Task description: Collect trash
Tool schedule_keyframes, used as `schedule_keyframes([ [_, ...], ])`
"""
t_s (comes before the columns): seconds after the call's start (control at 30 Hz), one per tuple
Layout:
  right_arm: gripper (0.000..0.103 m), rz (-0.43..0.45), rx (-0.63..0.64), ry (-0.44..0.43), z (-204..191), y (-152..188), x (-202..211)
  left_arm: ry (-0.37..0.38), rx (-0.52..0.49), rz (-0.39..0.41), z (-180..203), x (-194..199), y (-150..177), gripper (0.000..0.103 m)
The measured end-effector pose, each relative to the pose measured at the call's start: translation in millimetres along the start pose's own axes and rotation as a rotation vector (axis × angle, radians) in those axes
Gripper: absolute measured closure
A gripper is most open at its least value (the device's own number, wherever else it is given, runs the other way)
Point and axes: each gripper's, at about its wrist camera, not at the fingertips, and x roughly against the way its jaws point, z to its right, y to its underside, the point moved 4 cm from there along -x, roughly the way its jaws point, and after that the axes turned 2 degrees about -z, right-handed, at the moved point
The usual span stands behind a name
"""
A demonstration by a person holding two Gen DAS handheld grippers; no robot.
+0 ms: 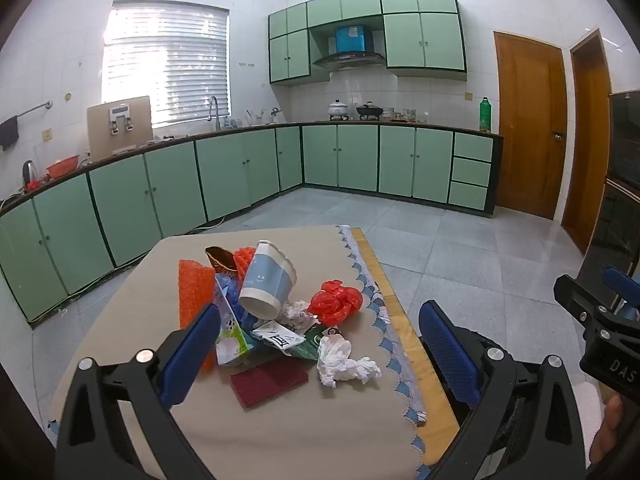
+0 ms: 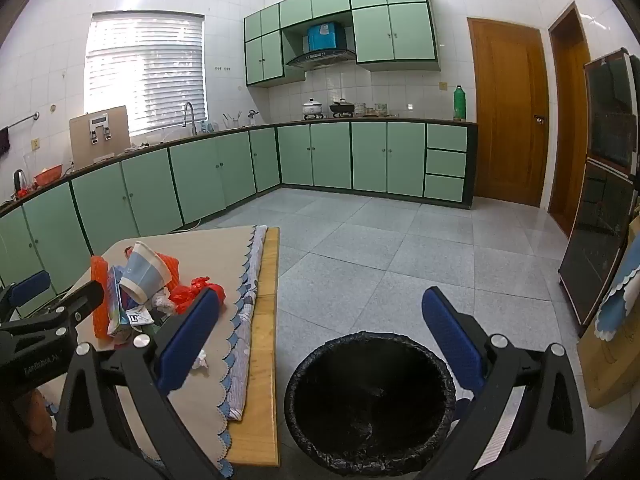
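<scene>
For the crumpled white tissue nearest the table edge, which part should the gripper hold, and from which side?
Grip the thick bunched middle of the crumpled white tissue, coming down from above with the open left gripper. It lies flat and apart on the beige tablecloth, so its sides probably offer no firm edge.

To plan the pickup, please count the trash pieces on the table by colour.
Orange or red: 3 (mesh sheet, mesh ball, plastic bag)
White: 2 (tissue, crumpled paper)
Blue-and-white: 1 (cup)
Maroon: 1 (pad)
Total: 7, wrappers excluded
</scene>
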Motion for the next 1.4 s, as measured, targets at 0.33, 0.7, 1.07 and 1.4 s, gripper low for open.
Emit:
schedule_keyframes([
  [0.33, 0.005, -0.001, -0.004, 0.001, 0.7, -0.2, 0.0, -0.005, -0.008, 0.010, -0.1, 2.0, -0.6, 0.006],
  [0.7, 0.005, 0.001, -0.011, 0.000, 0.2, 0.9, -2.4, -0.005, -0.007, 0.011, -0.6, 5.3, -3.2, 0.006],
  [1.07, 0.005, 0.001, -0.012, 0.000, 1.1, 0.2, -1.1, -0.009, -0.005, 0.014, -2.2, 6.6, -5.8, 0.006],
  [1.4, 0.005, -0.002, -0.011, -0.001, 1.9, -0.8, -0.5, -0.009, -0.005, 0.015, -2.6, 7.0, -5.8, 0.006],
])
